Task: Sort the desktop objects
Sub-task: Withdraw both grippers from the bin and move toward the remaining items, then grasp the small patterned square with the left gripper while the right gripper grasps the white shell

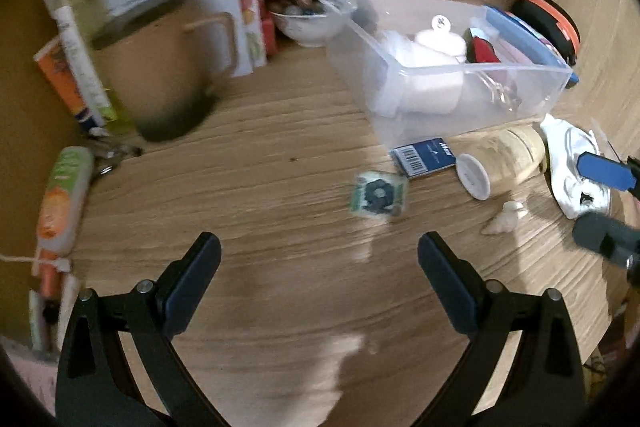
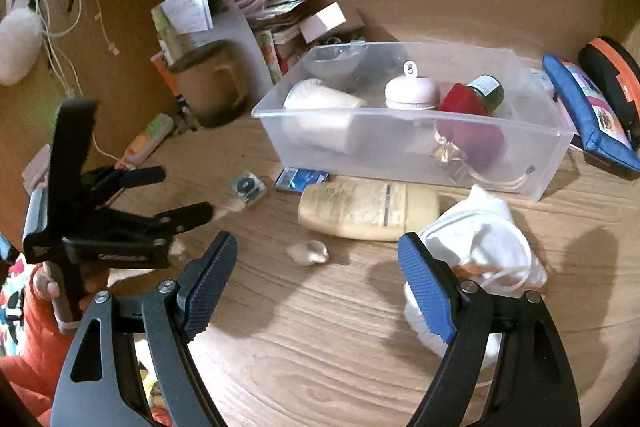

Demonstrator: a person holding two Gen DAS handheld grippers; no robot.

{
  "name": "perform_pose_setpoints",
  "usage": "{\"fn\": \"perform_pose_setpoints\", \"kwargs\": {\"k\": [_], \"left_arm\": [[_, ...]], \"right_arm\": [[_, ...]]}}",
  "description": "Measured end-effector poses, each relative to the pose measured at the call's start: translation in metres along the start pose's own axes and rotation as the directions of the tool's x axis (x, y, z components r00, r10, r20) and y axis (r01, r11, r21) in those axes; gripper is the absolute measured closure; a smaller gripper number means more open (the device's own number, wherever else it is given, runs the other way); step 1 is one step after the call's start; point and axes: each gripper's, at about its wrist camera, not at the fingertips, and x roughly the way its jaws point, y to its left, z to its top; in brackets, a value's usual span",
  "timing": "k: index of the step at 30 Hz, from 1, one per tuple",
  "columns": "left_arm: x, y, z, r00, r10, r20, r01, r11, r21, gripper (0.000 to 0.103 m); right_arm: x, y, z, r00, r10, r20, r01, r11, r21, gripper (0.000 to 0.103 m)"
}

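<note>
A wooden desk [image 2: 320, 347] with a pale grain is carrying everything. Ahead of the right gripper [image 2: 316, 275], a clear plastic bin [image 2: 400, 163] is sitting on it. Just before the bin a cream lotion bottle [image 2: 368, 211] is lying on its side, a blue card box [image 2: 300, 179] touching the bin's front wall. A small seashell [image 2: 309, 252] is resting just beyond the right gripper's fingertips, a crumpled white cloth [image 2: 484, 239] beside its right finger. A small square packet [image 1: 378, 193] is lying ahead of the left gripper [image 1: 319, 255], with a brown mug [image 1: 160, 67] standing far to its left.
</note>
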Motion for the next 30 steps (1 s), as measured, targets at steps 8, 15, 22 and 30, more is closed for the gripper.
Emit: {"fn": "perform_pose_setpoints", "kwargs": {"k": [8,15,22,30], "left_arm": [[0.012,-0.003,0.008,0.999,-0.032,-0.004,0.032,0.999,0.01,0.003],[0.018,-0.003,0.016,0.999,-0.049,0.001,0.049,0.999,0.021,0.003],[0.023,-0.003,0.021,0.996,-0.089,-0.005,0.089,0.996,0.031,0.003],[0.028,-0.001,0.022,0.993,-0.11,-0.032,0.111,0.994,0.009,0.026]], "right_arm": [[0.022,0.019,-0.009,0.998,-0.034,-0.045,0.032,0.999,-0.04,0.027],[0.046,0.015,-0.009,0.992,-0.055,-0.111,0.05,0.998,-0.048,0.043],[0.056,0.017,-0.006,0.987,-0.102,-0.127,0.091,0.992,-0.09,0.054],[0.059,0.019,-0.005,0.985,-0.126,-0.116,0.114,0.988,-0.103,0.062]]}}
